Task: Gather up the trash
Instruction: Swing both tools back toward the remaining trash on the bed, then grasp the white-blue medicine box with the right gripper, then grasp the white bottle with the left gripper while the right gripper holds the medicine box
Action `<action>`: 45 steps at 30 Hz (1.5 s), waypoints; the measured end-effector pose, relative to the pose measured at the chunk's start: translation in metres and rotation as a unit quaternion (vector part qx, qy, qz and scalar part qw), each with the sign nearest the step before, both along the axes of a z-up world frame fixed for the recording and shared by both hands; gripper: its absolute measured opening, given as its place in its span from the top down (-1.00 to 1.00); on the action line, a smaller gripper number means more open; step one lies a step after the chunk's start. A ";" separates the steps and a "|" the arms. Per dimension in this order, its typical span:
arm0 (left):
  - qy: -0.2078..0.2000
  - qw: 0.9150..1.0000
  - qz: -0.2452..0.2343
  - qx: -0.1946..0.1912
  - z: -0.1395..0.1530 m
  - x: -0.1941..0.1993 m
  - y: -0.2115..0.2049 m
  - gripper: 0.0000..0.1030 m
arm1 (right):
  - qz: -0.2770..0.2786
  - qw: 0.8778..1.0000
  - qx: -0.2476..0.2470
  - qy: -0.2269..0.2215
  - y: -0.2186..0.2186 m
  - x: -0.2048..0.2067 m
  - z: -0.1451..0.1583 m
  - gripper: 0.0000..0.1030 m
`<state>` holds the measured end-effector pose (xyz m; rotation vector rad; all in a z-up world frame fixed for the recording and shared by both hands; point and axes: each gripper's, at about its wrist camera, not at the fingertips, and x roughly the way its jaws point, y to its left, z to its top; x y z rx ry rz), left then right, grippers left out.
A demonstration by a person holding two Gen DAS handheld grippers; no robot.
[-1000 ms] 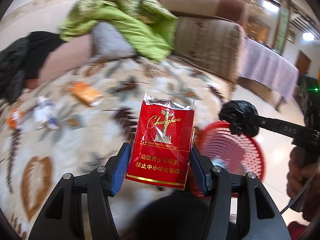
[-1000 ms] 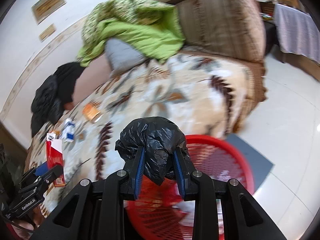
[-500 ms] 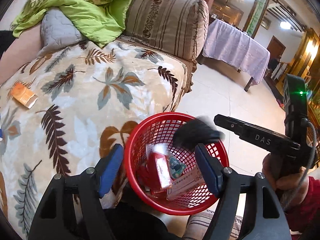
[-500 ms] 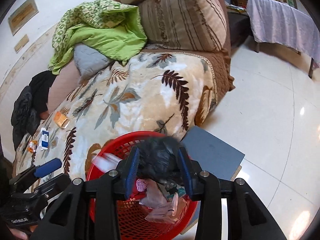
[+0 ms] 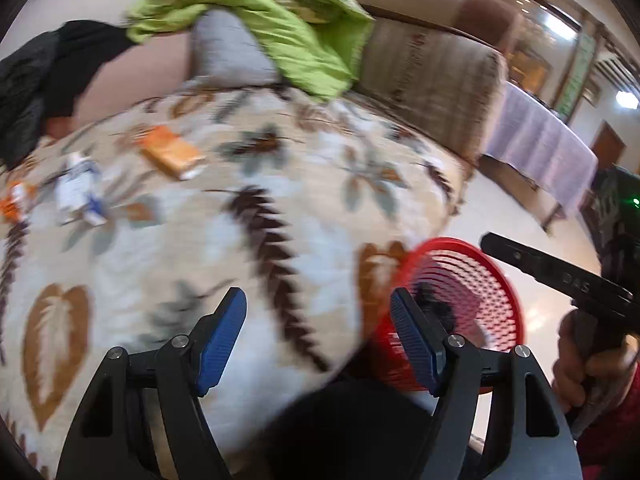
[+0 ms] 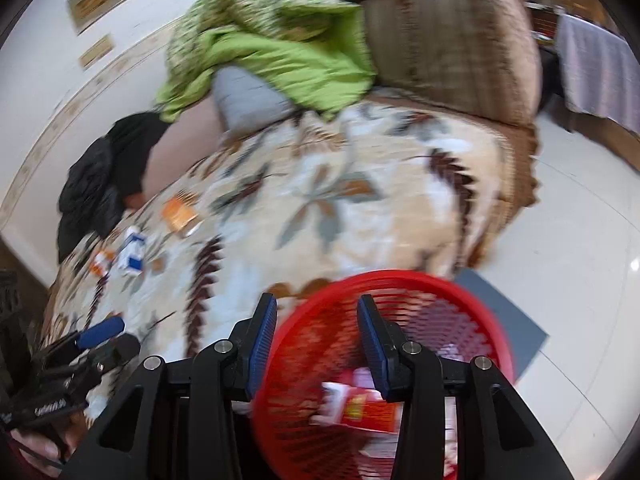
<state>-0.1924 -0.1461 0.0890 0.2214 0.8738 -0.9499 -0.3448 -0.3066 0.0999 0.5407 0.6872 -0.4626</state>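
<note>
Right wrist view puts the red basket (image 6: 404, 364) right under my right gripper (image 6: 318, 338), standing on the pale floor just beside the edge of the sofa; inside it I can make out a red packet (image 6: 366, 408) among other blurred scraps. My right fingers (image 6: 262, 340) have just been opening and now stand apart with nothing between them, only the basket's rim behind. From the left wrist view the same basket (image 5: 472, 304) sits low on the right, with something dark inside that is too smeared for me to name. My left gripper (image 5: 318, 340) has also just been opening; its blue fingers (image 5: 218, 344) are spread wide and empty over the leaf-patterned blanket (image 5: 248, 248) that covers the sofa seat. Further out on that blanket I still have trash lying: an orange packet (image 5: 172, 152), a white and blue carton (image 5: 78, 192) beside it, and a small orange scrap (image 5: 14, 204) near the left edge. Behind them a grey cushion (image 5: 228, 52) leans on the backrest with a green quilt (image 5: 260, 12) heaped over it, and dark clothing (image 5: 44, 76) lies at the left end.
</note>
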 end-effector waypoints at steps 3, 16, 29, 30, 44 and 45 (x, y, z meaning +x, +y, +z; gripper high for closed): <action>-0.007 0.999 0.040 0.002 -0.002 0.019 0.031 -0.42 | 0.041 0.999 0.000 0.006 0.021 0.025 -0.003 0.13; -0.022 0.967 0.254 0.007 -0.022 0.115 0.152 -0.42 | 0.202 0.979 0.007 0.019 0.104 0.145 -0.003 0.12; -0.053 0.928 0.369 0.025 -0.041 0.164 0.208 -0.42 | 0.261 0.964 -0.005 0.051 0.148 0.351 -0.021 -0.17; -0.048 0.927 0.371 0.023 -0.042 0.166 0.210 -0.42 | 0.263 0.963 0.001 0.059 0.149 0.368 -0.029 -0.17; -0.010 0.916 0.401 0.014 -0.050 0.184 0.227 -0.42 | 0.295 0.949 0.080 0.081 0.168 0.447 -0.086 0.30; -0.008 0.915 0.404 0.011 -0.051 0.185 0.229 -0.42 | 0.307 0.945 0.078 0.081 0.175 0.444 -0.086 0.30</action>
